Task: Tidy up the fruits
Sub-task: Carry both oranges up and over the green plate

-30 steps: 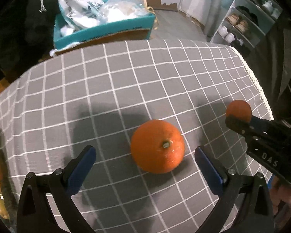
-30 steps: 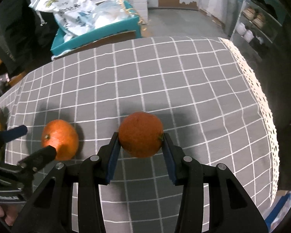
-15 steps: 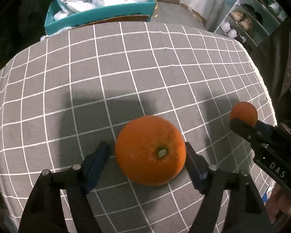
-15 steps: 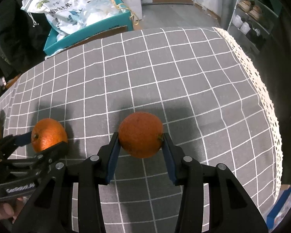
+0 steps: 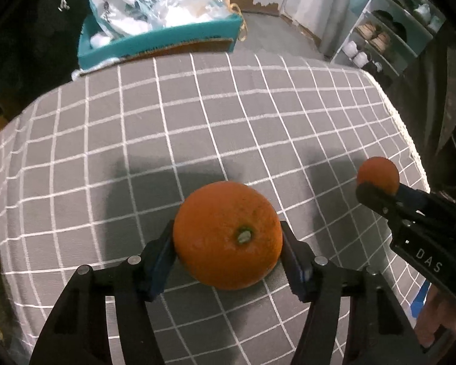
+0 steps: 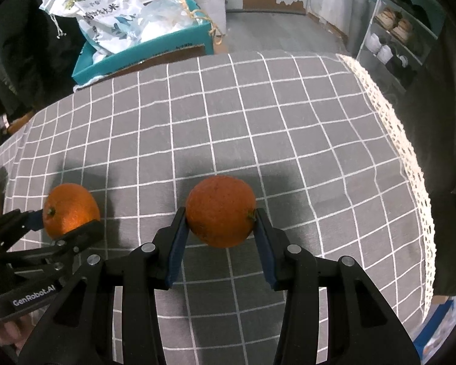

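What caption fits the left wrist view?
Left gripper closing around an orange on the grid tablecloth; right gripper holds another.

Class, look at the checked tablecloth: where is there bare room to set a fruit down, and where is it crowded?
Free: the wide stretch of tablecloth between the oranges and the far edge by the teal box, and the right side up to the lace trim. Crowded: the near strip, where the left gripper is closing on one orange and the right gripper holds another orange.
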Demonstrator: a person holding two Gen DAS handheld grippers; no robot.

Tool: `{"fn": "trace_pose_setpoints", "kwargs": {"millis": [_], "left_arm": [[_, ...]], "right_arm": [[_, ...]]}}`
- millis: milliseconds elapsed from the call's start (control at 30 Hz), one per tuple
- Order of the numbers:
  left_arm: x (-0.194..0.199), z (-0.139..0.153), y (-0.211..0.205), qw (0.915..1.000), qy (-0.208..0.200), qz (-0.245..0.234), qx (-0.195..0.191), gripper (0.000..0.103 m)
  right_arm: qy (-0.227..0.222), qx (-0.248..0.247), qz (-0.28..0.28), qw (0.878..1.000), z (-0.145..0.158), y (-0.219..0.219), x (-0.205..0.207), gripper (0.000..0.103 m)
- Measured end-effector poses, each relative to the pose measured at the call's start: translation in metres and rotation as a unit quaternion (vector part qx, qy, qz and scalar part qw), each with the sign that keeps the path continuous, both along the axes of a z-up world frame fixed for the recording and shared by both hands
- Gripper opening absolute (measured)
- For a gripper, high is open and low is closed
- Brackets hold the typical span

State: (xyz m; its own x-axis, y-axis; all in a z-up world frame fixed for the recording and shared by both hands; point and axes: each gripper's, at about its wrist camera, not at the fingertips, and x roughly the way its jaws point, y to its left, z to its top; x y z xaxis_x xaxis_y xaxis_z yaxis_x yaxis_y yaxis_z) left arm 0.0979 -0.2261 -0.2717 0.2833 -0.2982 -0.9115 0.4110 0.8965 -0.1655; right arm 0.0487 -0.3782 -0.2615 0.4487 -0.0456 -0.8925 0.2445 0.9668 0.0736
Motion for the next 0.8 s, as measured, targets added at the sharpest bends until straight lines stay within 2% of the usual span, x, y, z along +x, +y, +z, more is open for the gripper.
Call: {"fn": "trace_pose_setpoints", "kwargs": {"millis": [433,800], "left_arm": [[-0.004,0.057,0.03,0.9979,-0.055,0.03,-0.015,0.064],[-0.02,0.105,0.062,0.9925,-0.106,0.053,-0.03,0.064]], "right_arm": [[-0.059,-0.014,0.018,0.998,0.056,0.016,-0.009,0.043],[-0.117,-0.025,0.042,0.992,0.11,0.037,-0.024,0.043]]}}
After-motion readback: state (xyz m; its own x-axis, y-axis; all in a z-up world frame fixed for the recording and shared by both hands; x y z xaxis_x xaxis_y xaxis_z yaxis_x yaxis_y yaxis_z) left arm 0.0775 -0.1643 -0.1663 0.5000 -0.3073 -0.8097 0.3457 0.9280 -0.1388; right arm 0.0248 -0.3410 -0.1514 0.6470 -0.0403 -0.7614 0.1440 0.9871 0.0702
